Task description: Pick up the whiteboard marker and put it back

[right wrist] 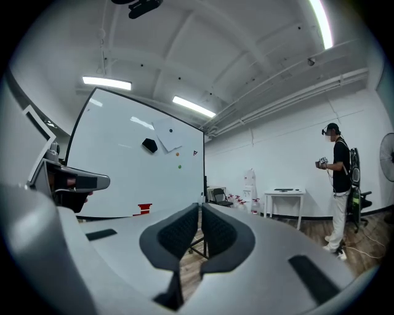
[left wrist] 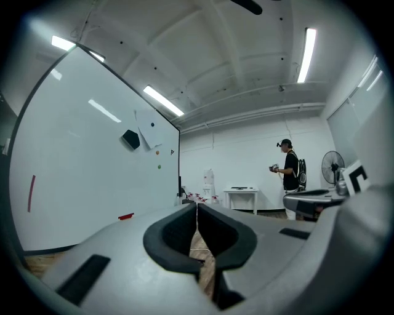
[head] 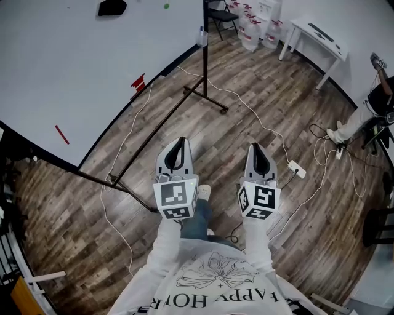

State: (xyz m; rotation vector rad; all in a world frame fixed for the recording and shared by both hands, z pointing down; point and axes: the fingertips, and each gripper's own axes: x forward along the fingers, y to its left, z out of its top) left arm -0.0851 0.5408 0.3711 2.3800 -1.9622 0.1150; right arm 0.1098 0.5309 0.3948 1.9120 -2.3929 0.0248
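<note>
A thin red whiteboard marker (head: pixel 62 134) sticks to the big whiteboard (head: pixel 74 67) at the left; it also shows as the red marker (left wrist: pixel 31 192) in the left gripper view. A second, short red item (head: pixel 138 82) sits further along the board. My left gripper (head: pixel 179 140) and right gripper (head: pixel 257 146) are held side by side over the wooden floor, well short of the board, pointing level. The left gripper (left wrist: pixel 197 206) has its jaws shut with nothing between them. The right gripper (right wrist: pixel 201 206) also has its jaws together and holds nothing.
The board's black stand (head: pixel 206 92) and its floor bars run just ahead of the grippers. White cables and a power strip (head: pixel 297 169) lie on the floor. A black eraser (head: pixel 112 7) hangs on the board. A white table (head: pixel 317 34) and a person (head: pixel 369 104) are at the far right.
</note>
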